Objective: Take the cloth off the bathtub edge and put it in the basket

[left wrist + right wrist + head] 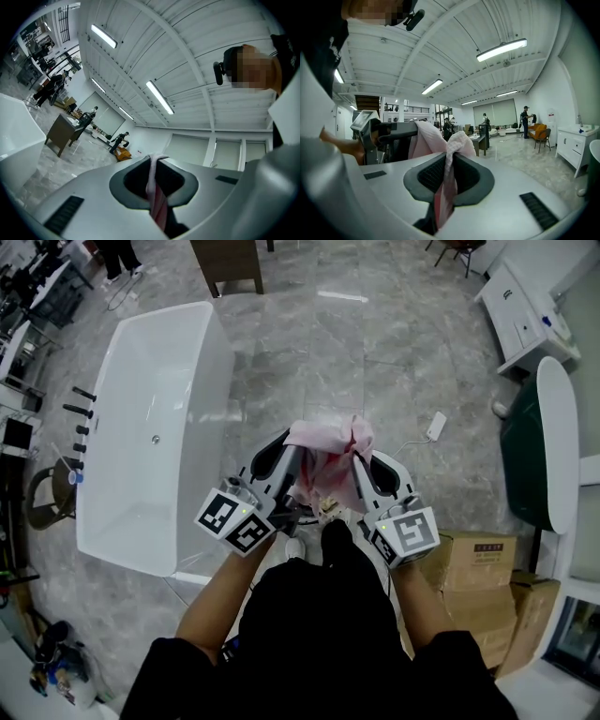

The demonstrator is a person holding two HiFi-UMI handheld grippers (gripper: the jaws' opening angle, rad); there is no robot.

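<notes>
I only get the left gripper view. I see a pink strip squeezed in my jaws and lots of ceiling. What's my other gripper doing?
Observer: The right gripper is shut on the same pink cloth; its own view shows the fabric pinched between its jaws.
Operator: Is the cloth lying on the tub?
Observer: No. In the head view it is bunched up between the left gripper and the right one, over the grey floor. The white bathtub sits off to your left with no cloth on it.
Operator: What's on my other side?
Observer: Cardboard boxes are stacked on the floor beside your right arm.
</notes>
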